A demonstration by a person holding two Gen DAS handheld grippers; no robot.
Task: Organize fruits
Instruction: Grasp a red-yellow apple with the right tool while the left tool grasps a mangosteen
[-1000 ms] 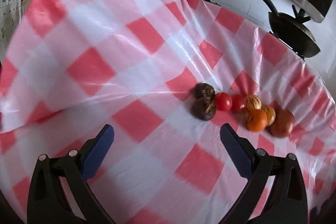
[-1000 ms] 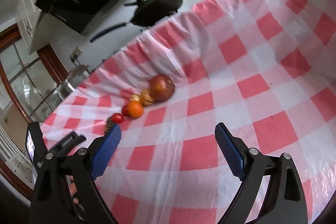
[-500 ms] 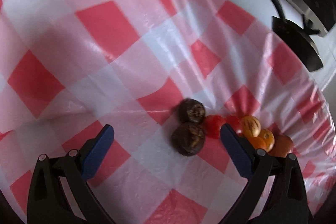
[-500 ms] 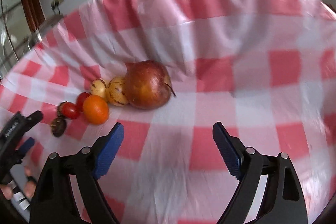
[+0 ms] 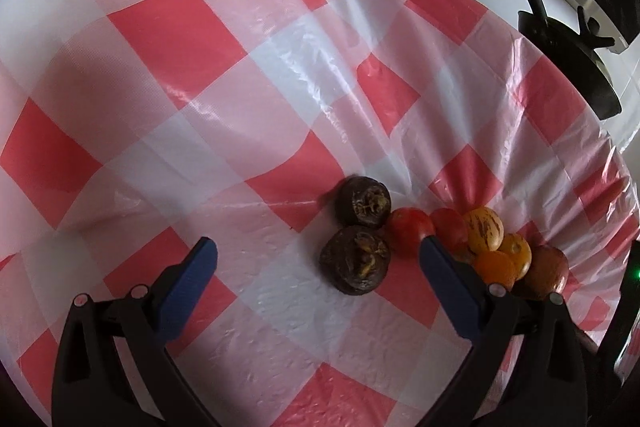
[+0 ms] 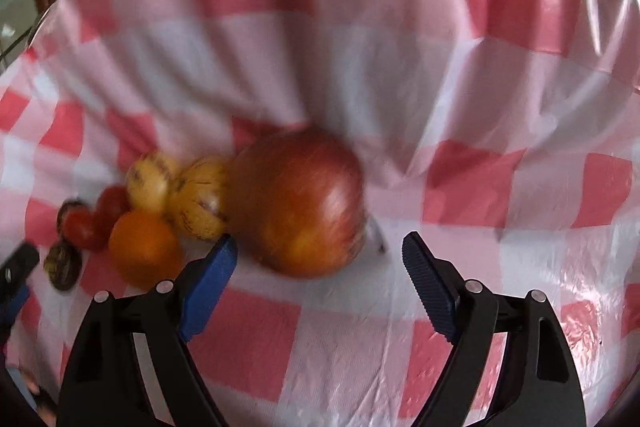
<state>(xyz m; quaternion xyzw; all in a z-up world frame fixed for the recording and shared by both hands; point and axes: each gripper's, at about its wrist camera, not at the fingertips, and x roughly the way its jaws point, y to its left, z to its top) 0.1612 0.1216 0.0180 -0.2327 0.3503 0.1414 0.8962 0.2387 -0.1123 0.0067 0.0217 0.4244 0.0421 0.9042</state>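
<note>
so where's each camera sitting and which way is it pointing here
Left wrist: on the left gripper, angled down at the checked tablecloth toward two dark brown fruits; only its own open blue-padded fingers show.
Right wrist: on the right gripper, angled down at the big red fruit, jaws closing, not yet touching it; the left gripper's tip shows at the left edge.
Shared: the same fruit row, seen from opposite ends, including the orange.

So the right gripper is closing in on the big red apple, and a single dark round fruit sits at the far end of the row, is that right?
Not quite: the left wrist view shows two dark round fruits, not one. The right gripper is indeed closing toward the big red apple.
</note>
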